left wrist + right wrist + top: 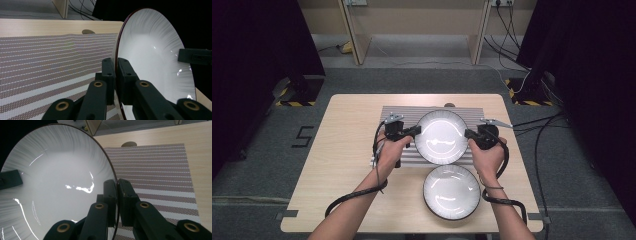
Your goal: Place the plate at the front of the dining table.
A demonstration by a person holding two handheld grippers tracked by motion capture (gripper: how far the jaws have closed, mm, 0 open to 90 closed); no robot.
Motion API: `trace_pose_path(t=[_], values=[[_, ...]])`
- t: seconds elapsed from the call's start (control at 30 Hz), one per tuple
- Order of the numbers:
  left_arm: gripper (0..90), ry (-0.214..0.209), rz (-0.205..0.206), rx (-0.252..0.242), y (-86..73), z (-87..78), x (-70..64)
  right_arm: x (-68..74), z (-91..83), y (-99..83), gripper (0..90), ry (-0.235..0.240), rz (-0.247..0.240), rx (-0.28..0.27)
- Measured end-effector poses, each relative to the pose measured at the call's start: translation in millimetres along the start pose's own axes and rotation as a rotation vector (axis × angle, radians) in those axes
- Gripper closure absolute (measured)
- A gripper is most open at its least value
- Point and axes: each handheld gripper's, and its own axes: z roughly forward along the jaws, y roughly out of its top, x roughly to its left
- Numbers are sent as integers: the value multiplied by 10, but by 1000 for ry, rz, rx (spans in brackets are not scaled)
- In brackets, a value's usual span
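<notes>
High view: both grippers, left [417, 131] and right [468, 133], have their jaws clamped on opposite rims of the plate [442, 136], which looks glossy, stiff, breakable and likely slippery.

even light, glare on plate [75, 187]

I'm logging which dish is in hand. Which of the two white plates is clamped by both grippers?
The far plate, over the striped mat: the left gripper and right gripper pinch its opposite rims. The near plate lies untouched on the table.
</notes>
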Motion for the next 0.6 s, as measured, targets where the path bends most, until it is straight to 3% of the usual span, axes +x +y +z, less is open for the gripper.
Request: trace_pose_path(t=[0.6], values=[[840,11,5,-7,54,37,34,0,73,45,854,-8,-7,-9]])
